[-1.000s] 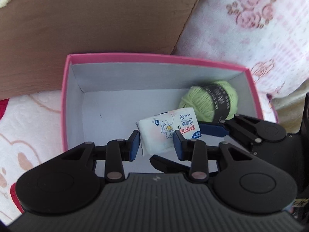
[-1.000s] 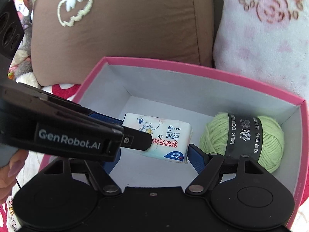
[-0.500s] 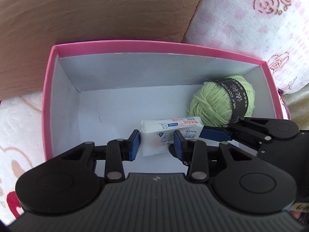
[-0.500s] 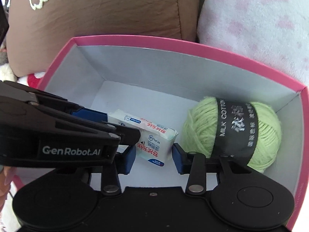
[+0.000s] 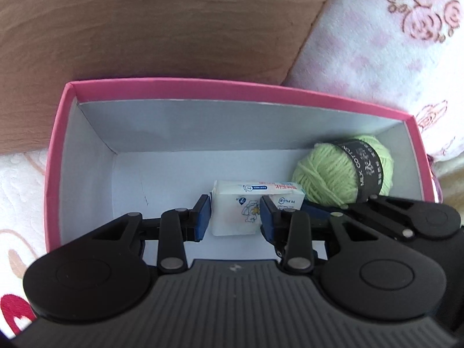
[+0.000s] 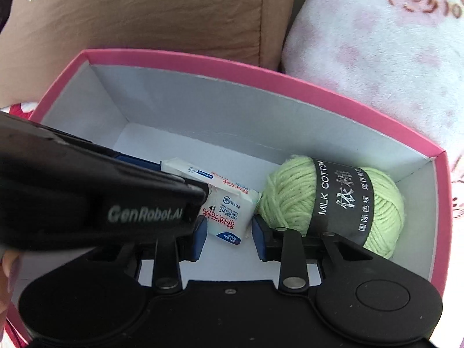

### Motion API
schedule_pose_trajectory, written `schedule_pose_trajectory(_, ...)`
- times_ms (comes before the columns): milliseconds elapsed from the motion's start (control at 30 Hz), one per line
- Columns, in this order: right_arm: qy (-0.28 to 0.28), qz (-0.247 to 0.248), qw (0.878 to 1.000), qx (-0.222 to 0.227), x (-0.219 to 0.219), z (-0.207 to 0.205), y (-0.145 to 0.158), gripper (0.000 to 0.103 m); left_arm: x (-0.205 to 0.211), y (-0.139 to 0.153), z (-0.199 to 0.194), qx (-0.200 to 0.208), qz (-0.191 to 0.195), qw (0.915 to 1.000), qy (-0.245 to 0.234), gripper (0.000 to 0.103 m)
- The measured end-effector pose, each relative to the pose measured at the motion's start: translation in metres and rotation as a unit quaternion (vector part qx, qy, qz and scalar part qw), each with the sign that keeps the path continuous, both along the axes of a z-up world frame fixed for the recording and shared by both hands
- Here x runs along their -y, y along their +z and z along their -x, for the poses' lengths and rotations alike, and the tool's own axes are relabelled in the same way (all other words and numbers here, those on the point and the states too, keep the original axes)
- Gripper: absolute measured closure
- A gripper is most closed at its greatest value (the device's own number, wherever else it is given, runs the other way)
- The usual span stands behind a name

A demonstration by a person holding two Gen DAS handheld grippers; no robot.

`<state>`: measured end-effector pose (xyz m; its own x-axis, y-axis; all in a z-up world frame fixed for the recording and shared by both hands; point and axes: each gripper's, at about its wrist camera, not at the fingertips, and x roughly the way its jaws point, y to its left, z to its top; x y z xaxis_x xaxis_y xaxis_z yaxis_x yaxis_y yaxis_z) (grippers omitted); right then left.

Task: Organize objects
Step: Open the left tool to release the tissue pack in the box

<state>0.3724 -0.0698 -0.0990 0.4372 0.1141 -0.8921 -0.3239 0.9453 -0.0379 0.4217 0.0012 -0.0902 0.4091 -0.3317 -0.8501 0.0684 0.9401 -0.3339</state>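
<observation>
A white tissue pack (image 5: 240, 203) with red and blue print hangs low inside the pink box (image 5: 203, 84), just left of a green yarn ball (image 5: 327, 174) with a black band. My left gripper (image 5: 234, 217) is shut on the pack, a blue pad on each side. In the right wrist view, my right gripper (image 6: 229, 237) is closing on the near end of the same pack (image 6: 229, 217), and its pads meet both sides. The left tool's black housing (image 6: 101, 203) crosses that view and hides the pack's far end. The yarn ball (image 6: 290, 197) lies in the box's right corner.
A brown cushion (image 5: 145, 29) stands behind the box, with a pink floral blanket (image 5: 391, 43) to its right. A white patterned cover (image 5: 20, 188) lies left of the box. The box floor (image 5: 162, 179) left of the pack is bare. A person's fingertip (image 6: 8, 266) shows at the left edge.
The right jaws went from wide apart to closed around the pack's end. The pack tipped onto its edge and sank deeper into the box, with both tools following it down.
</observation>
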Motion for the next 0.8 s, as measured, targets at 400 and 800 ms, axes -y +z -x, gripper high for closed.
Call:
schedule_pose_trajectory(400, 0.005, -0.011, 0.999, 0.049, -0.007, 0.015, 0.012, 0.064, -0.013, 0.022, 0.016, 0.059, 0.000, 0.9982, 0.002, 0.054)
schedule_pose_trajectory(800, 0.051, -0.036, 0.995, 0.083, -0.015, 0.063, 0.036, 0.064, -0.016, 0.057, 0.057, 0.103, -0.026, 0.9924, -0.062, 0.047)
